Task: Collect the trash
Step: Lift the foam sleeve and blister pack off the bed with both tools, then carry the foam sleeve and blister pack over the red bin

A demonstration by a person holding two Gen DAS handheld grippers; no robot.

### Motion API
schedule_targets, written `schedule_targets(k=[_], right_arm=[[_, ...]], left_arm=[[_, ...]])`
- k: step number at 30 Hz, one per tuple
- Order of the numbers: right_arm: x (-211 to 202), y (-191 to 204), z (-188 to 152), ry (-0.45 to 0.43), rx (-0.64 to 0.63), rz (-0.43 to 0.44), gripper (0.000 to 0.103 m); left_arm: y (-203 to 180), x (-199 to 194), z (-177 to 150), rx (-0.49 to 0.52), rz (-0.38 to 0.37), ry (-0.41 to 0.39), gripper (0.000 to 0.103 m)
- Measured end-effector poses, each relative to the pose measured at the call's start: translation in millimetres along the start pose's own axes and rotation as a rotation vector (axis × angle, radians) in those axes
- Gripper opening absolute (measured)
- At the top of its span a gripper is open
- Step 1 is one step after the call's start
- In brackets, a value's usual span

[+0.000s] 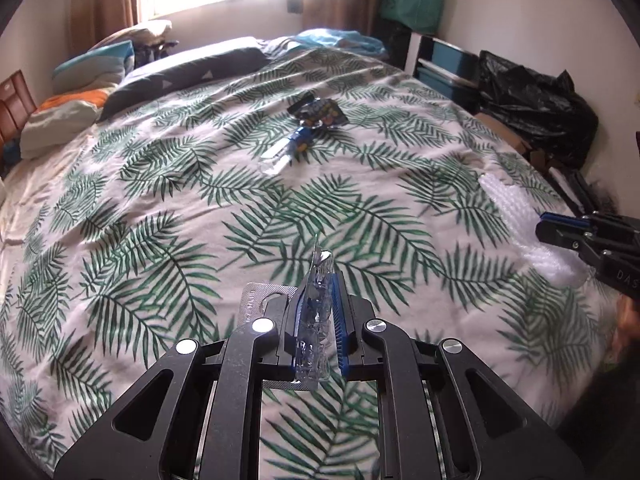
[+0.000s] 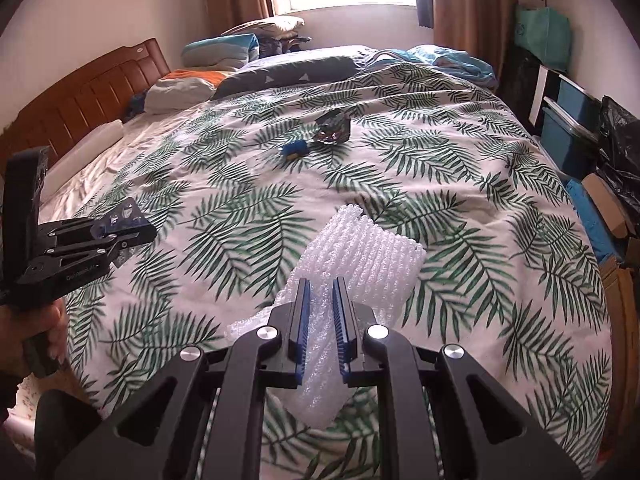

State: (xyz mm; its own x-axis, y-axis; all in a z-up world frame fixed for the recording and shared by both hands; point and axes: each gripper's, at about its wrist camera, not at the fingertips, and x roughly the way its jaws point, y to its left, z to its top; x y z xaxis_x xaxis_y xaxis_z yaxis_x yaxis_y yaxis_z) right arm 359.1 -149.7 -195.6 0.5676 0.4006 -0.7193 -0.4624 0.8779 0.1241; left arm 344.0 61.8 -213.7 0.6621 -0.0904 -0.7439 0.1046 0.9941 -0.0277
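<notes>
Bed (image 2: 500,240): one, covered by a palm-leaf sheet; every loose piece of trash lies on top of it.

Black bag (image 1: 536,108): one, slumped past the bed's far right edge; whether it is meant to take the trash cannot be told.

Bubble wrap (image 2: 372,252): one crumpled sheet near the bed's front edge, running under the right gripper. Judged very light, soft and springy; it should crush flat, so a pinch through a bunched fold would hold better than one on a single slick layer.

Right gripper (image 2: 322,312): jaws parted by a narrow gap, straddling the wrap; the pads do not appear to press it yet, so nothing is held.

Plastic bottle (image 1: 282,152): one, clear with a blue label, lying on its side mid-bed. Judged empty, light, apt to roll and dent; the labelled waist is the likely hold.

Snack wrapper (image 1: 320,114): one, dark foil, just beyond the bottle. Thin, crinkly, slippery; a crumpled edge is best.

Clear blister pack (image 1: 318,312): one, stiff but brittle, standing on edge.

Left gripper (image 1: 318,308): jaws nearly closed, clamping that pack above the sheet.

Foil pill strip (image 1: 260,300): one, flat beneath the left gripper; a thin lifted edge is its only purchase.
</notes>
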Motion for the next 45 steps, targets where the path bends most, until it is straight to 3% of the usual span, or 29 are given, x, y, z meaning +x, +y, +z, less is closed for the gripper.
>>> schedule_targets(k=[13,21,27,36,45], right_arm=[[-83,65,-115,0.065,-0.058,0.09,0.012],[-96,98,-190,0.161,-0.099,0.143,0.012],[-70,105,-243,0.293,-0.109,0.164,0.012],[11,94,-303,0.543,-0.057,0.201,0.012],[53,91,-330,0.688,-0.03,0.215,0.012]], left_arm=[[-79,-94,-108,0.061,-0.105,0.066,0.013],[-118,-109,-185,0.115,-0.148,0.172,0.013],[-133,-78,-238,0.143,-0.182,0.319,0.013],[-135,19,-305,0.137,-0.217,0.665,0.013],[-126,74,-334,0.074,-0.228,0.824,0.013]])
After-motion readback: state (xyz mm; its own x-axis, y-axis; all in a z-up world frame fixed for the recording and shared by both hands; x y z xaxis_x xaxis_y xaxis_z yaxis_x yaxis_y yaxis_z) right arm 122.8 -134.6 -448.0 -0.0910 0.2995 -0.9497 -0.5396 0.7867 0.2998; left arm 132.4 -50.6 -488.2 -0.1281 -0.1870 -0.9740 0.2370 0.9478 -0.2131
